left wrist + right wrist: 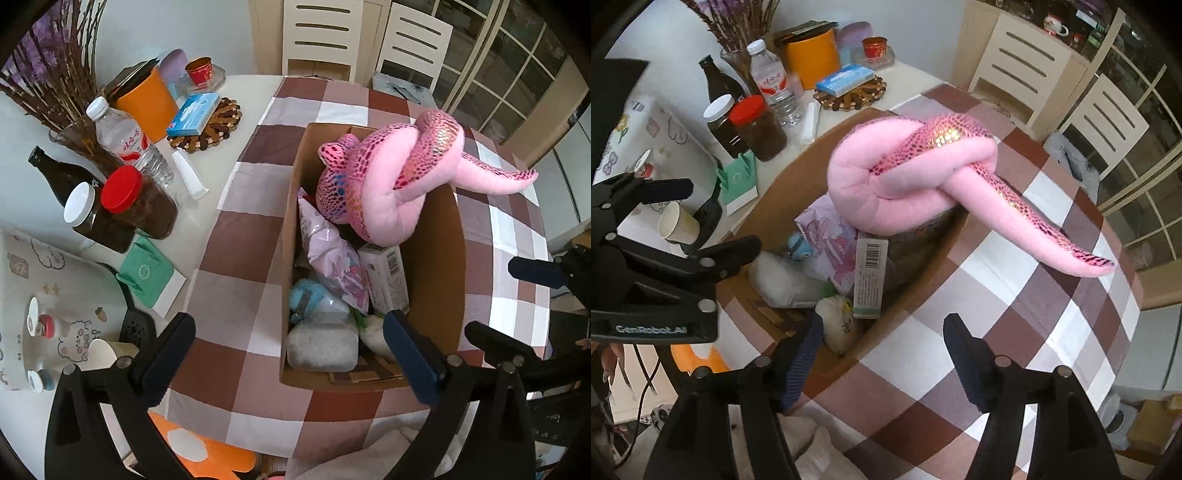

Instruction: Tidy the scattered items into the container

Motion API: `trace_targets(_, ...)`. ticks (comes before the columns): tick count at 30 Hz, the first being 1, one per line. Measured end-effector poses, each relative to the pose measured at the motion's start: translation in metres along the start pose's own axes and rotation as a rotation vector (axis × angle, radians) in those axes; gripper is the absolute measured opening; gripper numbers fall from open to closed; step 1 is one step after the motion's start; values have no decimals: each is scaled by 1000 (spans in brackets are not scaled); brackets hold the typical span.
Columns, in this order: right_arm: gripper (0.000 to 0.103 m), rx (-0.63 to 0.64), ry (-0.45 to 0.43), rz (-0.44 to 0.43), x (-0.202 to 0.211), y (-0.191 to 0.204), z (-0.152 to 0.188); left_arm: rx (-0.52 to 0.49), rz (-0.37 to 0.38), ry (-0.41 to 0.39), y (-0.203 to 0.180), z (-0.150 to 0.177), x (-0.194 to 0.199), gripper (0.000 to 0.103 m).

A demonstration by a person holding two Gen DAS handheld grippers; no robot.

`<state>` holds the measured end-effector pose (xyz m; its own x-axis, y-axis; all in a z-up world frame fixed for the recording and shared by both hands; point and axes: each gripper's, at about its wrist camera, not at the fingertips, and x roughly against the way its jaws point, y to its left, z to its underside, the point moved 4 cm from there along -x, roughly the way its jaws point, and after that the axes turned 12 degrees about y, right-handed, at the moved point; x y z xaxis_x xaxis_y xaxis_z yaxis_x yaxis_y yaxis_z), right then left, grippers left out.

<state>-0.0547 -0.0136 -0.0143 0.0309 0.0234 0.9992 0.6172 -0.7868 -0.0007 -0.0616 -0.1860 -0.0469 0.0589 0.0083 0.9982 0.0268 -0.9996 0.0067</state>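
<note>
A brown cardboard box (436, 266) stands on the checked tablecloth (236, 258). A knotted pink plush snake (388, 173) rests on the box's far right rim, its tail (1034, 225) hanging outside over the cloth. Inside lie a pink snack bag (336, 258), a white carton (384, 280), a blue toy (306, 295) and a pale pouch (321, 347). My left gripper (291, 354) is open and empty over the box's near end. My right gripper (882, 354) is open and empty at the box's near right corner (871, 332); one of its fingers (535, 271) shows in the left wrist view.
Left of the cloth stand a red-lidded jar (140, 203), a white-lidded jar (92, 218), a water bottle (129, 144), a dark bottle (62, 173), an orange canister (147, 99), a green clip (146, 273) and a paper cup (677, 223). White chairs (317, 33) stand behind the table.
</note>
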Motion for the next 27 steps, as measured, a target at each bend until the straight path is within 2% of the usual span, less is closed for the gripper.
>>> trace_targets(3, 77, 4, -15, 13, 10, 1, 3, -8, 13, 1, -6, 2, 5, 103)
trace_targets(12, 78, -67, -6, 46, 19, -20, 10, -36, 32, 37, -22, 6, 15, 103)
trace_targets(18, 79, -90, 8, 32, 16, -33, 19, -57, 44, 75, -33, 9, 19, 103)
trace_targets(27, 79, -132, 15, 145, 17, -52, 24, -101, 42, 77, -57, 10, 25, 103)
